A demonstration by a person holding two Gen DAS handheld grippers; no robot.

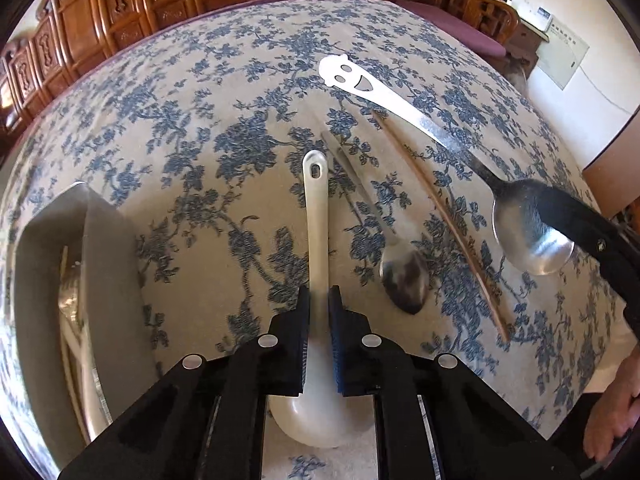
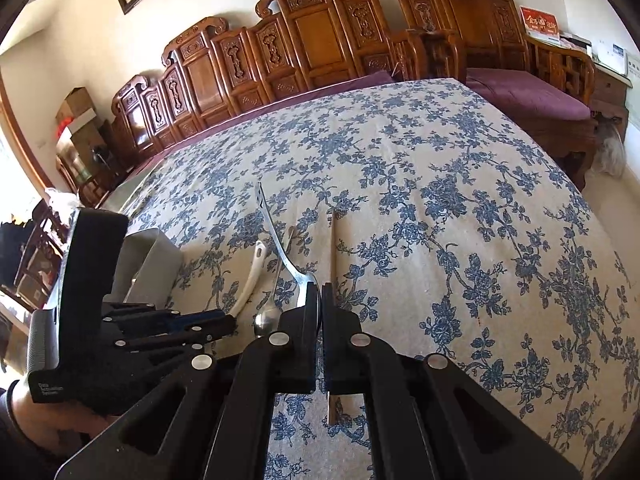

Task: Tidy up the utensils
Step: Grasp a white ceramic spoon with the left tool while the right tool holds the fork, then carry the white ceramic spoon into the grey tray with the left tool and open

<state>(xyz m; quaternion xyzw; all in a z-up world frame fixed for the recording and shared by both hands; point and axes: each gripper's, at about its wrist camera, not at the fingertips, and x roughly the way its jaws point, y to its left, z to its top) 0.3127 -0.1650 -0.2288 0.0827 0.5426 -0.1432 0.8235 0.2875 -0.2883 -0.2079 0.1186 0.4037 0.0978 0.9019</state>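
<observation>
My left gripper is shut on the handle of a white ceramic spoon whose bowl lies under the fingers on the floral cloth. My right gripper is shut on the bowl of a large steel spoon with a smiley-face handle, held above the table; the spoon also shows in the right wrist view. A small steel spoon and a wooden chopstick lie on the cloth between the two grippers.
A grey utensil tray stands at the left, holding chopsticks and metal utensils. The table carries a blue floral cloth. Carved wooden chairs line the far side. The table edge runs close on the right.
</observation>
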